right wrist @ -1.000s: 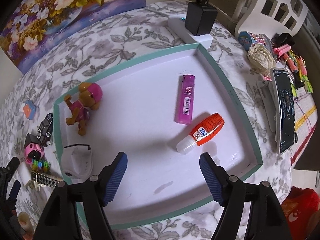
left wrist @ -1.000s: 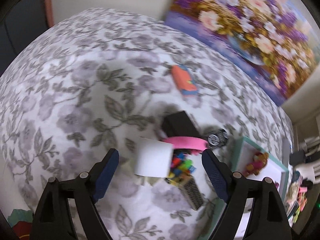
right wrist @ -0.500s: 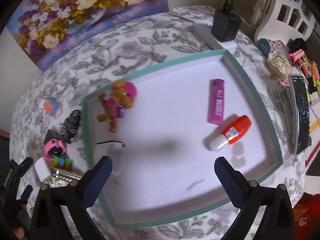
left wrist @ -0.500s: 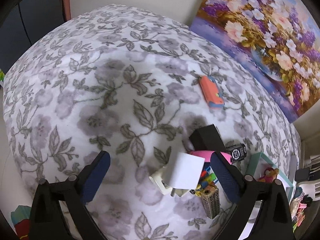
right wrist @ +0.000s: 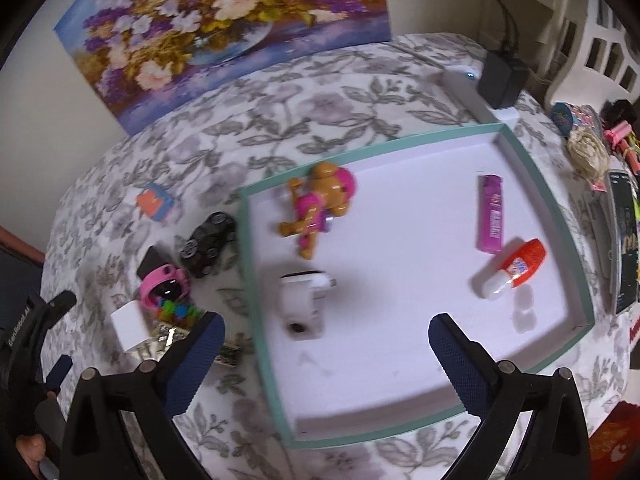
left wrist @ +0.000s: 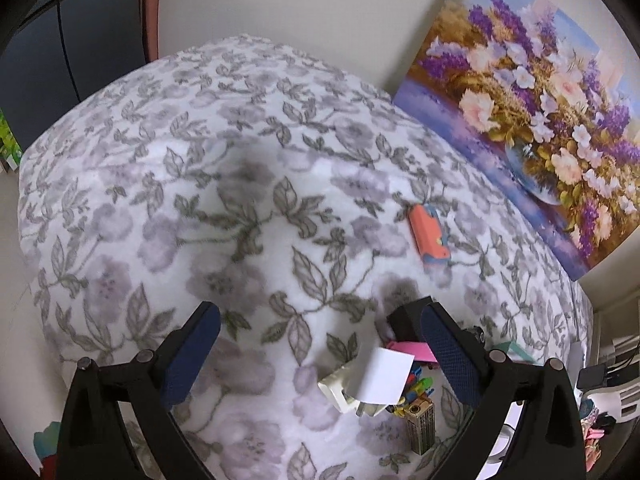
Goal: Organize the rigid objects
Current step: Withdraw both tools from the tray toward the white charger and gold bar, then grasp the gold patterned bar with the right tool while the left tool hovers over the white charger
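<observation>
Toys (right wrist: 172, 300) sit clustered outside your tray (right wrist: 250, 280), past your left gripper's (left wrist: 316, 356) wide, empty jaws; your right gripper (right wrist: 324, 364) hangs equally wide. Closing there could catch several at once.

Both wrist cameras look steeply down, sharing the white cube (left wrist: 383, 376) clutter.

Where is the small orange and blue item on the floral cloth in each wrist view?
Left wrist view: the orange and blue item lies right of centre on the floral cloth, below the flower painting.
Right wrist view: it lies at the left, outside the teal-rimmed tray, beyond the black toy car.
Shared landmark: the flower painting against the wall.
</observation>
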{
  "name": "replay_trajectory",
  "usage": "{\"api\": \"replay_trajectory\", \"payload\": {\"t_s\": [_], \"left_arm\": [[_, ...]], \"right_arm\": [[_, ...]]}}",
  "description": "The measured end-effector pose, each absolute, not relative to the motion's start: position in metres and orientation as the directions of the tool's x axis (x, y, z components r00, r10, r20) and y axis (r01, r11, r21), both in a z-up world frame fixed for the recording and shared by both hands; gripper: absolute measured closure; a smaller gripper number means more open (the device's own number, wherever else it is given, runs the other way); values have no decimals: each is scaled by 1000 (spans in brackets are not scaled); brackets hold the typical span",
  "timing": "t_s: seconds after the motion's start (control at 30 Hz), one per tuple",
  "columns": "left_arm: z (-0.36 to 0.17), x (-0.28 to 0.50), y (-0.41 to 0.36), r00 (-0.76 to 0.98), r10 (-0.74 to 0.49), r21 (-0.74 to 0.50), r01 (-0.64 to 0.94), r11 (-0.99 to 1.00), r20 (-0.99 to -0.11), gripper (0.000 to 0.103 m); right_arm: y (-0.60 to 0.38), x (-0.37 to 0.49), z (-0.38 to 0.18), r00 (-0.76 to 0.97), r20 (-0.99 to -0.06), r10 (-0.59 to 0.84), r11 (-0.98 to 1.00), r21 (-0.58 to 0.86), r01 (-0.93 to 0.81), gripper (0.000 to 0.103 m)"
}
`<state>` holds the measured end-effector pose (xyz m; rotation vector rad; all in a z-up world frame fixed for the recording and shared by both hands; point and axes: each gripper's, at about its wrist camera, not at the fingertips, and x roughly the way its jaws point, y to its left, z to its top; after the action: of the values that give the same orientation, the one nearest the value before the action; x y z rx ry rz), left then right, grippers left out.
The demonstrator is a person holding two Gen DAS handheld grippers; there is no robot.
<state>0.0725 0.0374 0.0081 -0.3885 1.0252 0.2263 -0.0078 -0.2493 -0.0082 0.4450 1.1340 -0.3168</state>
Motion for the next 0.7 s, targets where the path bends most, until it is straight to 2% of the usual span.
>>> {"api": "replay_trajectory", "payload": {"t_s": [0.3,0.5,0.7], "left_arm": [[-5,76,43,403,40,-116,-355,928,-914,3],[-28,79,46,315,-9,-130,-366,922,-949,3],[-32,80,49,301,-36,-153,-373,915,-953,3]], "right_arm": [[-204,5,-17,401,-912,88,899,245,362,0],[-182,15,-31,368,-923,112,917,238,319,0],[-162,23,-41,350,-925,147,926,253,281,0]]}}
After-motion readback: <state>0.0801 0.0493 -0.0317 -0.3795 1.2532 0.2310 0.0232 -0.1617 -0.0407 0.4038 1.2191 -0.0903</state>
